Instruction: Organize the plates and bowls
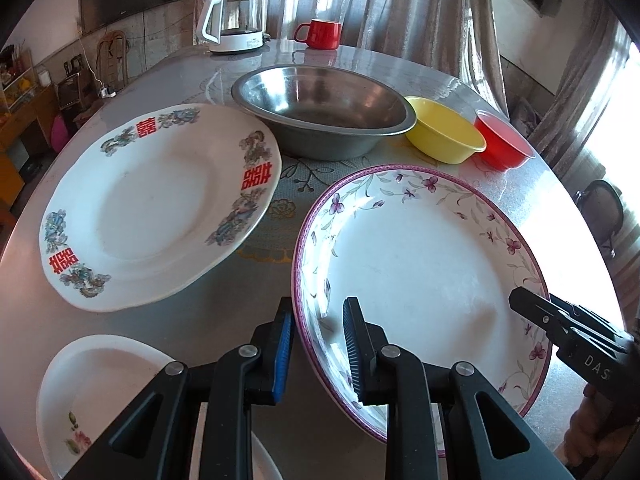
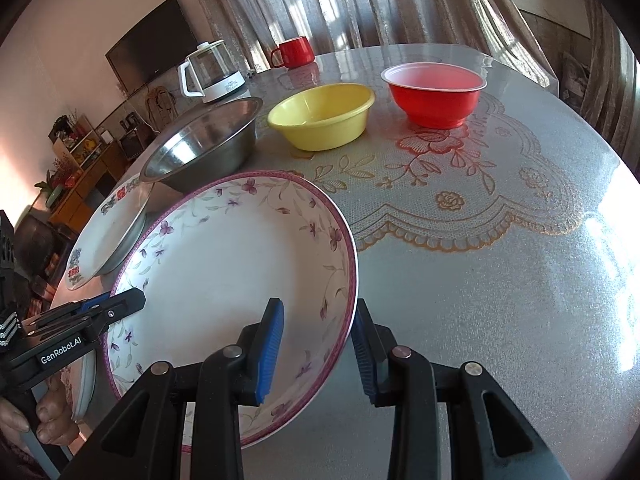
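We find the left gripper (image 1: pixel 318 334) and right gripper (image 2: pixel 318 346) each straddling the purple-rimmed floral white plate's (image 1: pixel 420 264) rim, fingers unclenched; its near edge is hidden behind them on the bench (image 2: pixel 500 280).

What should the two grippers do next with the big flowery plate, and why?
Probably close both grippers and lift together. The left gripper and right gripper each straddle opposite sides of the purple-rimmed plate's rim, with their fingers not yet pinching. It looks tilted off the table, so a firm hold should come first.
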A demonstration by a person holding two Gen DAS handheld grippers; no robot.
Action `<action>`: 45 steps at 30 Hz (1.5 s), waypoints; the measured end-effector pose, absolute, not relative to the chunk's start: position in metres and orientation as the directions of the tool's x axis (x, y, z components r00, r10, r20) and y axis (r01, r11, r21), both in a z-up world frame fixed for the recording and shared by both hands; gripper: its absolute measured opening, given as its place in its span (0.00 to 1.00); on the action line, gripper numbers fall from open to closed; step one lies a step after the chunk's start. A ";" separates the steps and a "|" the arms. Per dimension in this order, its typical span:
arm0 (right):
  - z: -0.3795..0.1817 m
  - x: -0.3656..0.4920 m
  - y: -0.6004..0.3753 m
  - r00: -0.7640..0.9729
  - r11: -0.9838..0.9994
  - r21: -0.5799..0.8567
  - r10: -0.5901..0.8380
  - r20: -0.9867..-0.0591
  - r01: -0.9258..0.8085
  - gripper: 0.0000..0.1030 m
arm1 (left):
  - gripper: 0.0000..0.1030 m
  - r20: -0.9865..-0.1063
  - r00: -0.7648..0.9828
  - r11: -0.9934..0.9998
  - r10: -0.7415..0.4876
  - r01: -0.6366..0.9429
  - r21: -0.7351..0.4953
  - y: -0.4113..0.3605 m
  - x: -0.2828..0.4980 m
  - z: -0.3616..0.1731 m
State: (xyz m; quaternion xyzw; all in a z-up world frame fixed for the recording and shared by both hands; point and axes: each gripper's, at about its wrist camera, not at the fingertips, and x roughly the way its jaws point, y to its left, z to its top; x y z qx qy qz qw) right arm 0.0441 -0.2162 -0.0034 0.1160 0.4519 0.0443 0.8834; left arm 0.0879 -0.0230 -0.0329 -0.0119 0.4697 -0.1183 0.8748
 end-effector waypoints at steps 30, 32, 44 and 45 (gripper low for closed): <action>0.033 0.065 -0.148 0.571 0.888 0.406 0.453 -0.685 -0.217 0.60 | 0.61 -0.736 0.673 0.975 -0.074 -0.105 -0.194 0.109 0.063 0.002; 0.032 0.075 -0.126 0.536 0.871 0.415 0.489 -0.688 -0.262 0.62 | 0.62 -0.735 0.675 0.969 -0.064 -0.134 -0.207 0.124 0.065 0.001; 0.023 0.144 -0.050 0.501 0.866 0.392 0.500 -0.706 -0.311 0.66 | 0.67 -0.758 0.652 0.951 -0.002 -0.232 -0.202 0.181 0.094 -0.011; 0.021 0.149 -0.047 0.502 0.872 0.383 0.489 -0.713 -0.305 0.65 | 0.67 -0.759 0.651 0.950 -0.008 -0.232 -0.209 0.184 0.097 -0.011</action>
